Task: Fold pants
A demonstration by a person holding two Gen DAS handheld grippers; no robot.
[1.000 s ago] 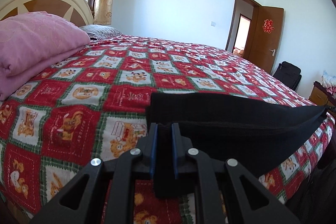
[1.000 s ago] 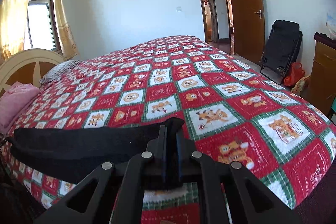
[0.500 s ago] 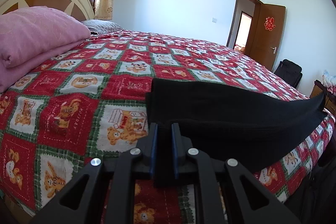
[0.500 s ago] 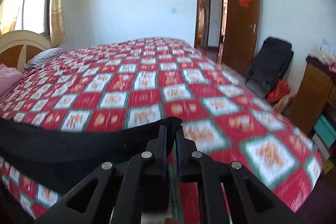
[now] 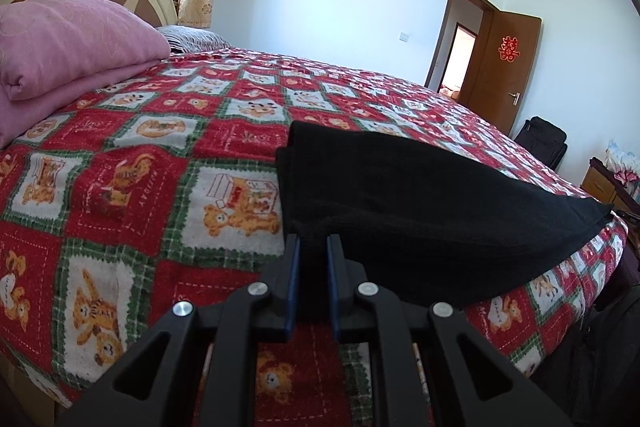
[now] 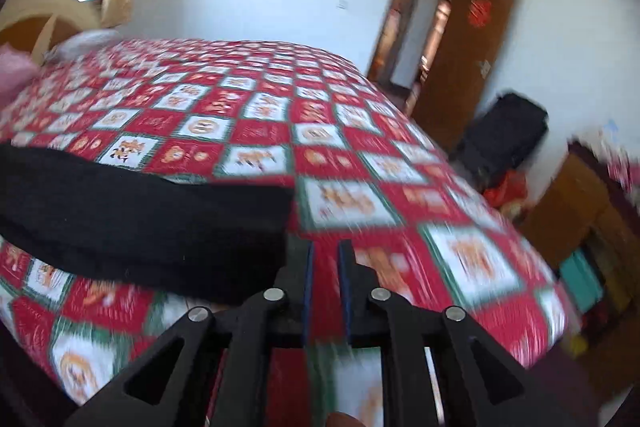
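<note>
black pants lie folded near the front edge of the bed.
our left gripper (image 5: 311, 247) pinches a corner of the pants (image 5: 420, 211) on the red patchwork blanket (image 5: 132, 171); our right gripper (image 6: 325, 255) stands slightly apart, empty, just beside the pants' end.

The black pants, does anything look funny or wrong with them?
A little. The left gripper pinches one end of the black pants, but the right gripper has only bedspread showing between its fingers; the cloth lies beside it.
</note>
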